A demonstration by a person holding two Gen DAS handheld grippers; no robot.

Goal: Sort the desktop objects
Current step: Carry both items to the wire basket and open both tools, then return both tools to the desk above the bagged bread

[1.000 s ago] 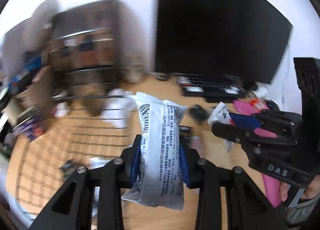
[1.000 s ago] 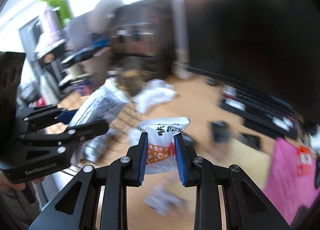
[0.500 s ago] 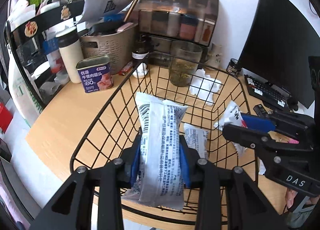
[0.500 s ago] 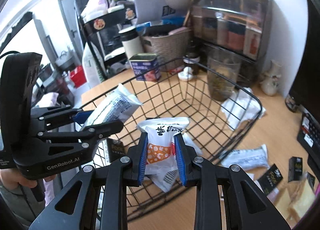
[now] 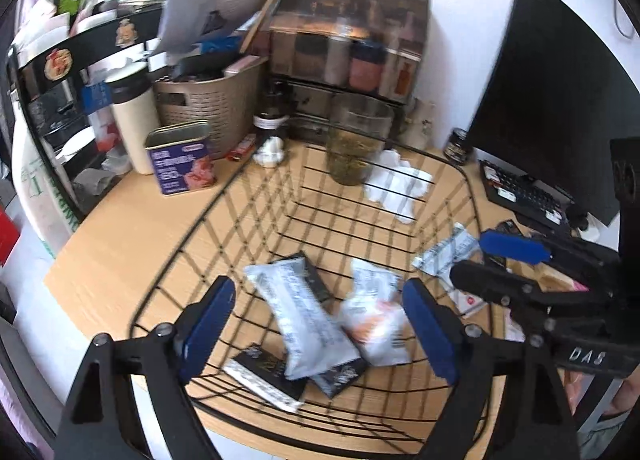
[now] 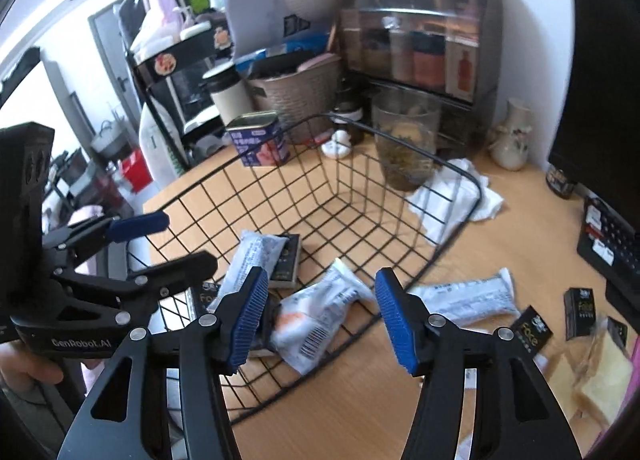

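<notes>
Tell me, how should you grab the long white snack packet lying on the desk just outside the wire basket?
Take the long white packet across its narrow middle, coming down from above. It lies flat on the desk beside the wire basket, so the fingers can probably straddle its short width more easily than its length.

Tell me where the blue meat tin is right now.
The blue meat tin stands on the wooden desk outside the wire basket, past its far left corner in the left wrist view, in front of the woven bin and beside the white tumbler.
</notes>
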